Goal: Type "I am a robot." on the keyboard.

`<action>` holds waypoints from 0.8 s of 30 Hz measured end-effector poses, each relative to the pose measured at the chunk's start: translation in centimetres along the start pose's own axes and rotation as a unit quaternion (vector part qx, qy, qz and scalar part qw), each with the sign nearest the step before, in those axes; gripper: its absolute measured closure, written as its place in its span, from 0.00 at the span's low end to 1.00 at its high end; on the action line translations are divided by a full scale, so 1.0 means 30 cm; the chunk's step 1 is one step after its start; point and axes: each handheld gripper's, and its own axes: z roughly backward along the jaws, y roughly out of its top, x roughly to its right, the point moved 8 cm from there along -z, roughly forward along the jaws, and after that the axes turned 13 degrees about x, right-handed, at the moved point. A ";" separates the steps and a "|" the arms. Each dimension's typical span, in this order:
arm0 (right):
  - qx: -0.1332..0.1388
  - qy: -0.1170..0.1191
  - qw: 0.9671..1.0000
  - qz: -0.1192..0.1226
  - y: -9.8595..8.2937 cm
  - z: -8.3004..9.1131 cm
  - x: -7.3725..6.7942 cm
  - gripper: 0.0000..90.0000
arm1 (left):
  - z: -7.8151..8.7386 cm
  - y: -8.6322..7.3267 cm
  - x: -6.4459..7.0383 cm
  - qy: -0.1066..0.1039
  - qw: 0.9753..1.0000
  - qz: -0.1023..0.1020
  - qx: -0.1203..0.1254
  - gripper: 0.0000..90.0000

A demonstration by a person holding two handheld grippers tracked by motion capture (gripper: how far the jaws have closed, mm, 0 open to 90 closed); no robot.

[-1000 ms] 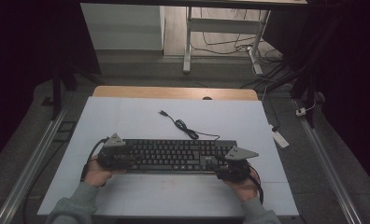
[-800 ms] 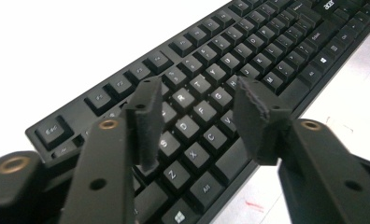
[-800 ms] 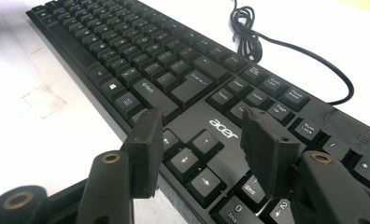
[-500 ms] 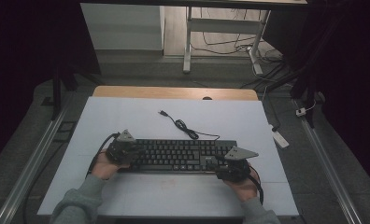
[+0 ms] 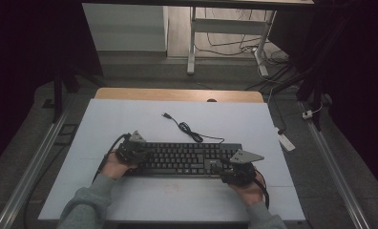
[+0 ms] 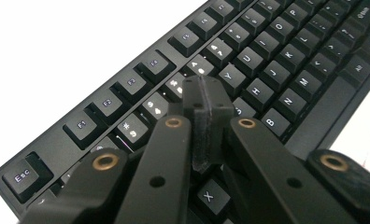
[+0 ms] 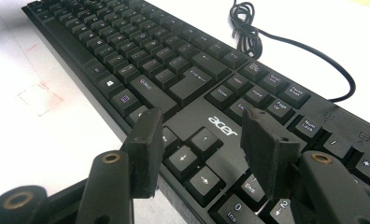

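One white table point(image 5: 130, 119), one black keyboard point(image 5: 187, 159) lying flat mid-table, one coiled cable point(image 5: 184, 128) behind it, two grippers, left gripper point(image 6: 206, 100) jaws pressed together over the left letter keys, right gripper point(image 7: 199, 126) jaws spread above the arrow keys.
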 end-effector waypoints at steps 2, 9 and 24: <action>0.000 0.000 1.000 0.000 0.000 0.000 0.000 0.55 | -0.005 -0.002 -0.001 0.001 1.000 0.001 -0.002 0.99; 0.000 0.001 1.000 0.001 0.000 -0.001 -0.001 0.55 | -0.019 -0.008 -0.001 0.002 1.000 0.003 -0.006 0.99; -0.002 0.001 1.000 0.001 -0.002 0.000 -0.002 0.55 | -0.036 -0.018 -0.006 0.008 1.000 0.005 -0.007 0.99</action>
